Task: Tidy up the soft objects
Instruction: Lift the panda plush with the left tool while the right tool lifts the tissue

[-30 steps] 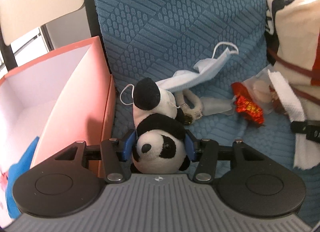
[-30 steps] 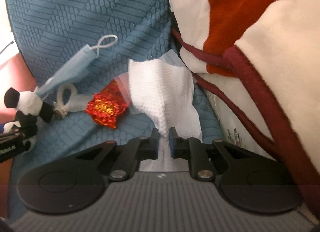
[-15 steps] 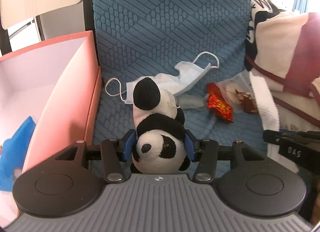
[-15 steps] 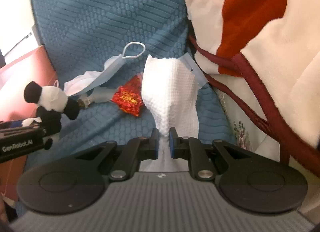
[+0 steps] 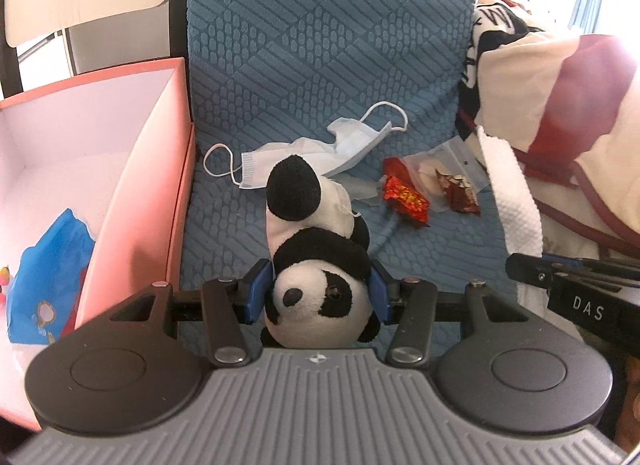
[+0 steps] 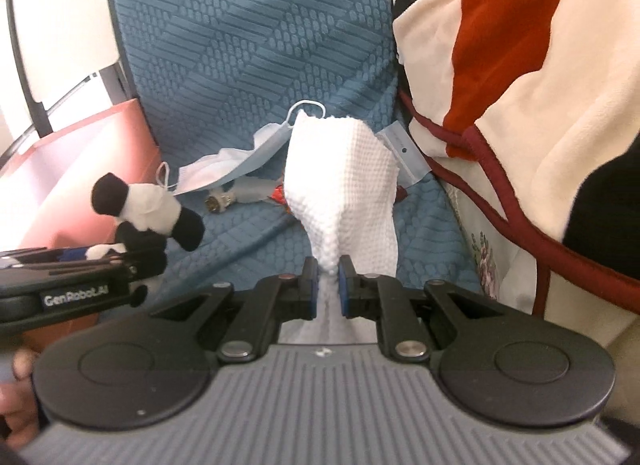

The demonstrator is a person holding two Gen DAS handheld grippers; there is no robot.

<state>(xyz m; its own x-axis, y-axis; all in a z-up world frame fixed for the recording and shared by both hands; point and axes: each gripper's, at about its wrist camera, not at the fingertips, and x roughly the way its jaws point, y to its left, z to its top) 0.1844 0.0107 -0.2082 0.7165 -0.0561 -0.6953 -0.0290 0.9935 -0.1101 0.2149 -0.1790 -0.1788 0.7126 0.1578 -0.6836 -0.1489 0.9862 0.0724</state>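
Grippers hold panda [image 5: 318, 289] (and towel [image 6: 340, 185])

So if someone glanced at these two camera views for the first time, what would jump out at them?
First, the panda plush, clamped head-first between the left gripper pads, just right of the pink box. Next, the white waffle cloth, pinched in the shut right gripper and standing up over the blue seat. Behind them, a crumpled face mask and red wrappers lie on the seat.
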